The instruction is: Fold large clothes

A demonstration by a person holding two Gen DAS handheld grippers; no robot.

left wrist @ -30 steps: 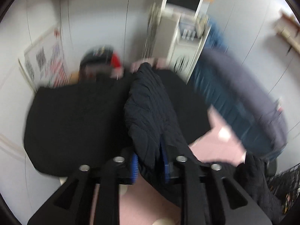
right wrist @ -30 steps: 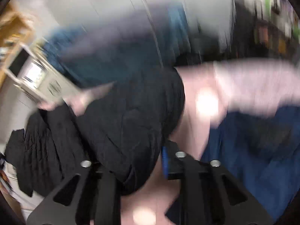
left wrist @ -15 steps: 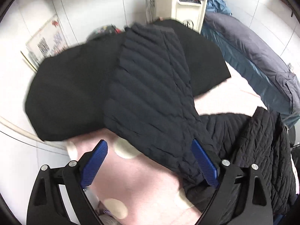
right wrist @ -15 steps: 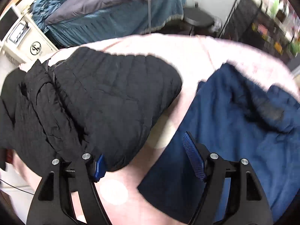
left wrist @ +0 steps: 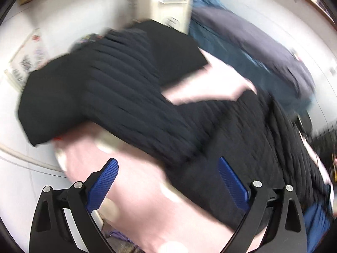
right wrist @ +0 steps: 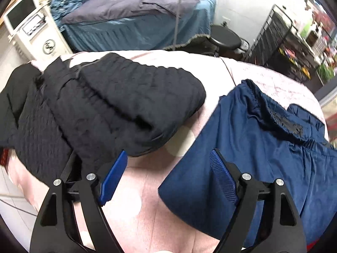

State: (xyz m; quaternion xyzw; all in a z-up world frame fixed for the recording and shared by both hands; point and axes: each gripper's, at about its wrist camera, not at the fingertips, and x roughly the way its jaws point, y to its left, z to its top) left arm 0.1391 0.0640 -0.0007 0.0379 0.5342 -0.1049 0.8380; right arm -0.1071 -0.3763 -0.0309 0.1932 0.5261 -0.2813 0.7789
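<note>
A black quilted jacket [left wrist: 134,97] lies spread on the pink dotted bedcover [left wrist: 160,213], one sleeve stretched toward the far left. My left gripper [left wrist: 168,168] is open and empty, just above the cover at the jacket's near edge. In the right wrist view the same jacket [right wrist: 118,105] lies bunched at the left. My right gripper [right wrist: 168,160] is open and empty, between the jacket and a navy blue garment [right wrist: 263,147] lying on the right of the pink bedcover [right wrist: 147,210].
A black flat cloth [left wrist: 48,97] lies under the jacket at the bed's far left. A cream machine with a screen [right wrist: 31,27] stands beyond the bed, beside a second bed with blue-grey covers [right wrist: 137,19]. A black stool [right wrist: 225,38] and black shelving [right wrist: 284,48] stand at the far right.
Both grippers held the jacket one second ago, then opened and released it. Since then the left view has swung right and blurred; the right gripper has pulled back slightly, still open.
</note>
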